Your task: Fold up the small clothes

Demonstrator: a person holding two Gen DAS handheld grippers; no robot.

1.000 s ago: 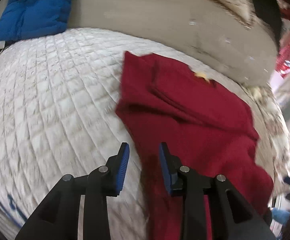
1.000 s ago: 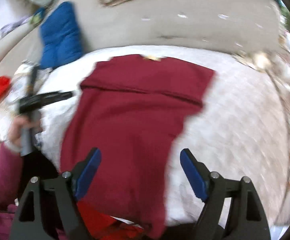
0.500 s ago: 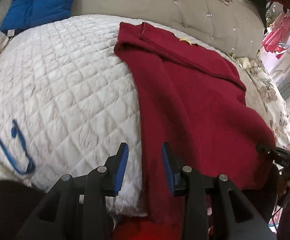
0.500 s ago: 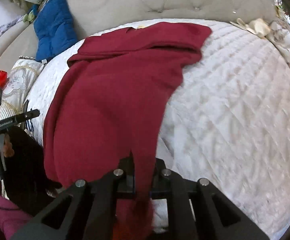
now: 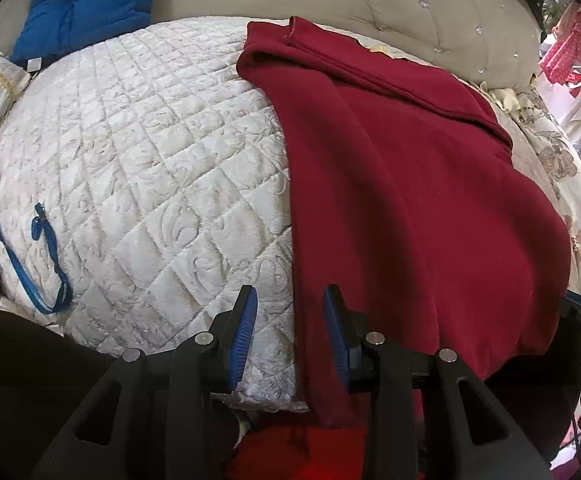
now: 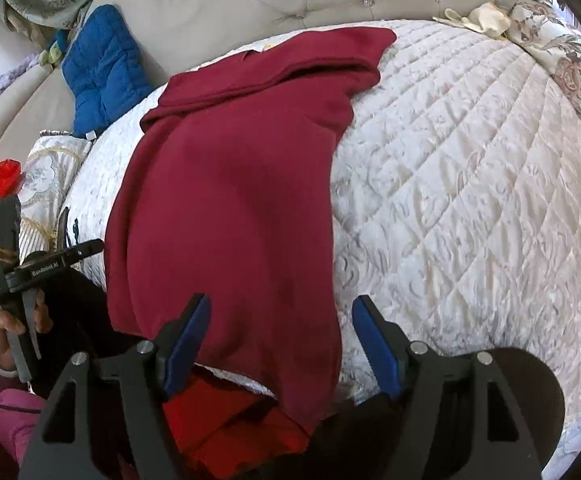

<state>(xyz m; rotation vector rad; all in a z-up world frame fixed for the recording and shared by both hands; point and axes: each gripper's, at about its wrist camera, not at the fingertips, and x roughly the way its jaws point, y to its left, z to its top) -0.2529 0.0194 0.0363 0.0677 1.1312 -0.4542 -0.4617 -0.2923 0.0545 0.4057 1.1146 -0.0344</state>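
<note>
Left wrist view: left gripper point(image 5: 289, 330) has its blue-padded fingers point(image 5: 244, 330) part open w/ nothing between them. The dark red knit garment point(image 5: 410, 184) lies ahead & to the right of the fingers, stretched lengthwise on the white quilted bedspread point(image 5: 142, 168), far end folded over near the beige tufted headboard point(image 5: 410, 4). Its near hem drapes over the bed edge, just beside the right-hand finger; the left long edge runs up from the gap between the fingers. Blue strap point(image 5: 46, 264) lies well left of the fingers, blue padded cushion point(image 5: 86, 0) far ahead-left.

Right wrist view: right gripper point(image 6: 280, 344) is spread wide, holding nothing. Garment's near hem hangs between the fingers, closer to the left-hand one; the right long edge sits in the gap. A bright red cloth point(image 6: 226, 420) shows below the hem, under the fingers. The other hand's tool point(image 6: 38, 268) is off to the left, beside the garment's far edge.

Risks (my read): hem hangs off the bed, so a shallow pinch could catch only one layer & the rest slides floorward. Uneven grabs by the 2 grippers would skew the fold. A low reach could snag the red cloth or the bedspread w/ the hem & drag it along.
</note>
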